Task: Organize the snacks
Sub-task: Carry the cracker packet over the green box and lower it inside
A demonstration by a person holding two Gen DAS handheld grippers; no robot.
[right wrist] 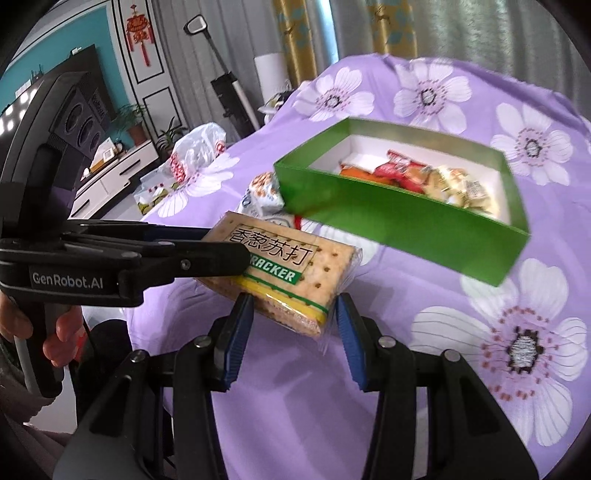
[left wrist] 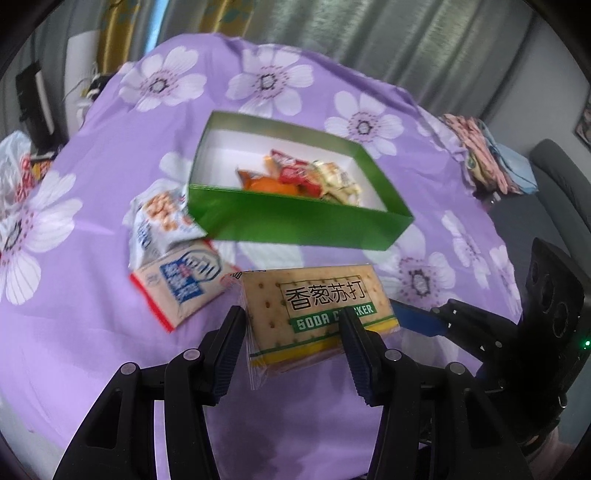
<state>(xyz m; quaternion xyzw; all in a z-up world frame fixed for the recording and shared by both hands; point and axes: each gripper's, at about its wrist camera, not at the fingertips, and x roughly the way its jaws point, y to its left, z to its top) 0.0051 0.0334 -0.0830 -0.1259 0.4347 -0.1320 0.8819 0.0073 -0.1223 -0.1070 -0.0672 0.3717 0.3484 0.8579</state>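
Pinching one soda cracker pack (left wrist: pixel 317 314) between them, left tongs (left wrist: pixel 295 332) and right tongs (right wrist: pixel 291 314) both clamp it.

Left gripper (right wrist: pixel 236 254): black plastic linkage arms, silver pivot screws, white "GenRobot.AI" lettering at frame left. Right gripper (right wrist: pixel 295 336): black arms, ribbed blue finger pads (right wrist: pixel 347 343), green indicator light on its body

Wall: teal (right wrist: pixel 110 44), red knot ornament (right wrist: pixel 138 31) hanging
Curtains: grey (left wrist: pixel 424 44), gold-patterned (right wrist: pixel 295 40) beside
Cabinet: low white (right wrist: pixel 114 170), potted plants (right wrist: pixel 135 122) on top
Light: daylight
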